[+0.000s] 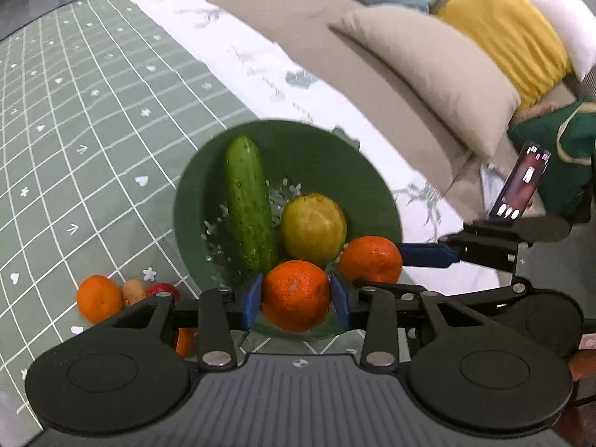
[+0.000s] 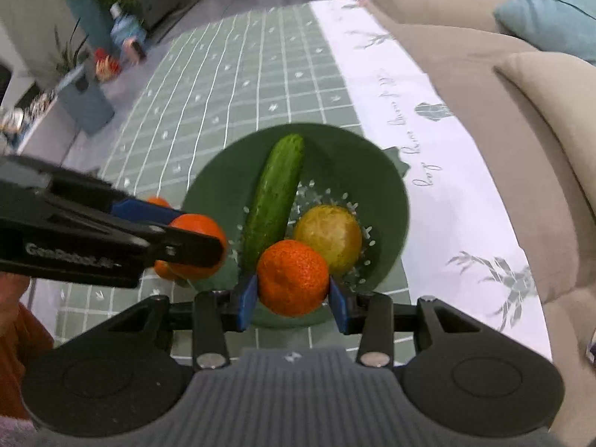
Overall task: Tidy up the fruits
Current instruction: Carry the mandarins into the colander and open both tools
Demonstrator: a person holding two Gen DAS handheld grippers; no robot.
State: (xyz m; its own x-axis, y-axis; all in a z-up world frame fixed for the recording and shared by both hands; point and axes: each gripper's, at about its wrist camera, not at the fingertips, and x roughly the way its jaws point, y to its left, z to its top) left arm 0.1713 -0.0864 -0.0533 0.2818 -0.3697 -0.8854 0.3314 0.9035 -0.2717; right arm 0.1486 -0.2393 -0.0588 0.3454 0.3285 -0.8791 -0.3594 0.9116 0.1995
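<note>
A green bowl (image 1: 335,156) (image 2: 372,171) holds a cucumber (image 1: 247,205) (image 2: 275,193) and a yellow-green round fruit (image 1: 313,225) (image 2: 329,236). My left gripper (image 1: 297,300) is shut on an orange (image 1: 297,300) over the bowl's near rim. My right gripper (image 2: 293,287) is shut on another orange (image 2: 293,283), also over the near rim. In the left wrist view the right gripper (image 1: 376,259) and its orange (image 1: 370,259) show to the right. In the right wrist view the left gripper (image 2: 193,246) and its orange (image 2: 197,229) show at left.
On the green checked tablecloth (image 1: 93,130) left of the bowl lie another orange (image 1: 98,298), a tan item (image 1: 134,291) and a red fruit (image 1: 164,288). A beige sofa with cushions (image 1: 428,70) borders the table's right side. A phone (image 1: 521,182) is mounted on the right gripper.
</note>
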